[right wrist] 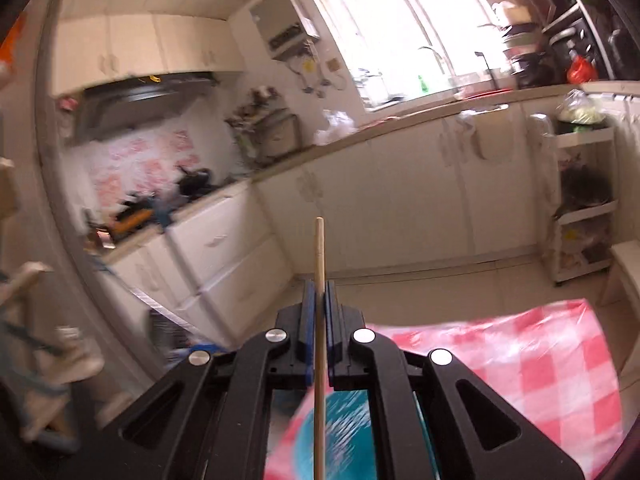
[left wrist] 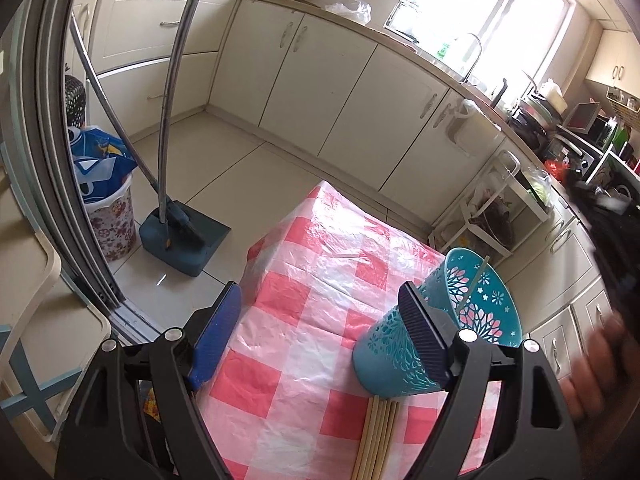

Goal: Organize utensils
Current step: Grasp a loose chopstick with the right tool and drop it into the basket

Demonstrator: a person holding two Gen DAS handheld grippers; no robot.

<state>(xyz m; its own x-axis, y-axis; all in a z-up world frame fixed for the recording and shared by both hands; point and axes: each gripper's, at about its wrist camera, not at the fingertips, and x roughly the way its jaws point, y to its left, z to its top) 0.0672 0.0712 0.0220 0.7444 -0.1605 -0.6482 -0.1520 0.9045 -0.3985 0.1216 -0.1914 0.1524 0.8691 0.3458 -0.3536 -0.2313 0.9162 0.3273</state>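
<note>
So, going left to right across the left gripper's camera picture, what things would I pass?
Flowered bin with a blue bag, blue dustpan, pink checked tablecloth, bundle of chopsticks, teal cutout holder, then the white rack by the cabinets.

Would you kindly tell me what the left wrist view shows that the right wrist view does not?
Only the left wrist view: the open left tool, a bundle of chopsticks lying on the table, one stick already in the cup, and a dustpan on the floor.
Only the right wrist view: the right tool shut on a single chopstick, and the stove hood.
Both: the teal cup and the checked tablecloth.
</note>
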